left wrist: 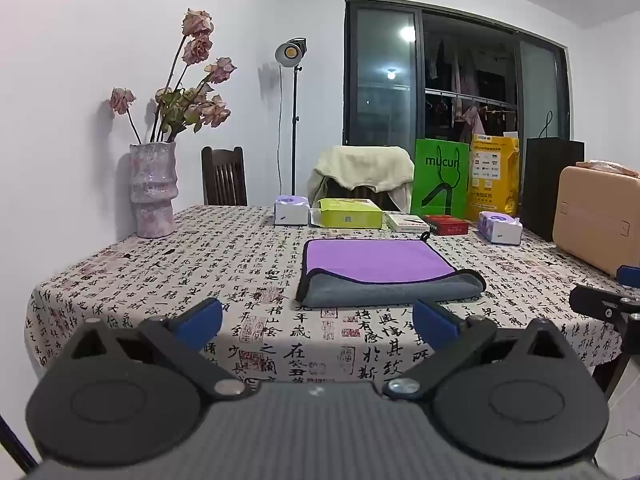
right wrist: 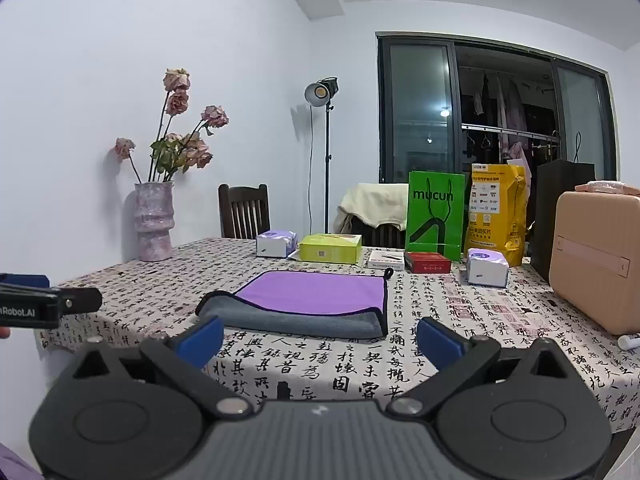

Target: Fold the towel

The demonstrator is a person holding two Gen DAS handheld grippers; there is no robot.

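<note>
left wrist: low, off table's near edge, facing window | right wrist: same — both share towel [left wrist: 376, 270] [right wrist: 308, 300] mid-frame

I see plain white walls [right wrist: 240, 80] and a wide dark-framed sliding glass window [right wrist: 496, 116], black with night, reflecting ceiling lights and showing clothes hung on a rail behind the glass. A black studio lamp on a tall thin stand [right wrist: 326, 152] stands lit by the far wall, between a dark wooden slat-back chair [right wrist: 244, 212] and a second chair draped in cream cloth [right wrist: 372, 204]. In front of me is a table covered in a calligraphy-print cloth [right wrist: 500, 320].
</note>
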